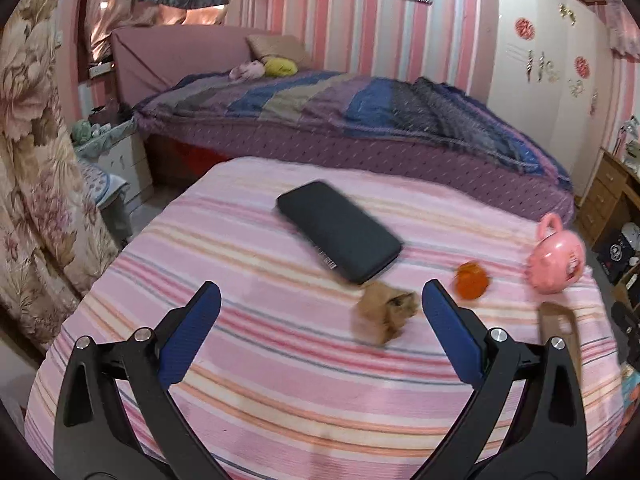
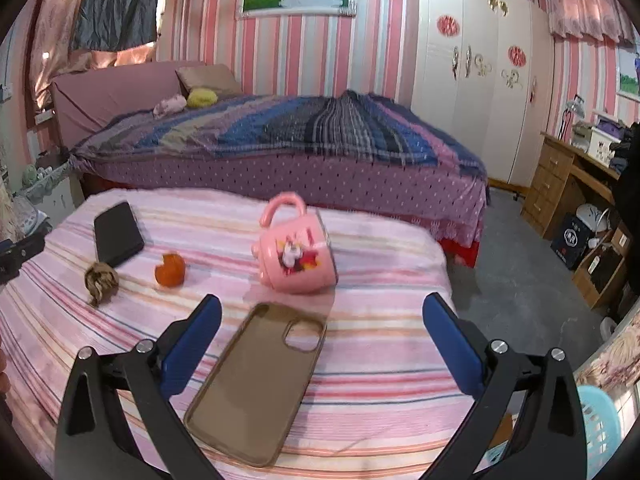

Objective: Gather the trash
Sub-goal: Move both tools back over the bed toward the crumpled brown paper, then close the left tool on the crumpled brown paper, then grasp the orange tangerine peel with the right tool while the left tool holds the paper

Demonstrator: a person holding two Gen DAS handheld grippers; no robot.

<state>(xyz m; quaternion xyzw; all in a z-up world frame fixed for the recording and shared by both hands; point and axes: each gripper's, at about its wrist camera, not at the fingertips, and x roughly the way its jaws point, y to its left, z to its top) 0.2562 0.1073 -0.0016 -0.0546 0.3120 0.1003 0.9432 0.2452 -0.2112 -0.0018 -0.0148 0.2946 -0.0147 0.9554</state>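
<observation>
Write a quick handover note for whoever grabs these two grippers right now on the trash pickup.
Left gripper: open, empty, over the striped cloth, near the crumpled brown paper.
Right gripper: open, empty, above the phone case.
Likely trash: the paper and the orange peel, both on the cloth.
Also there: black phone, pink mug on its side.
Done: nothing collected.
Left: pick up paper, then peel. A blue basket sits at the right.
</observation>
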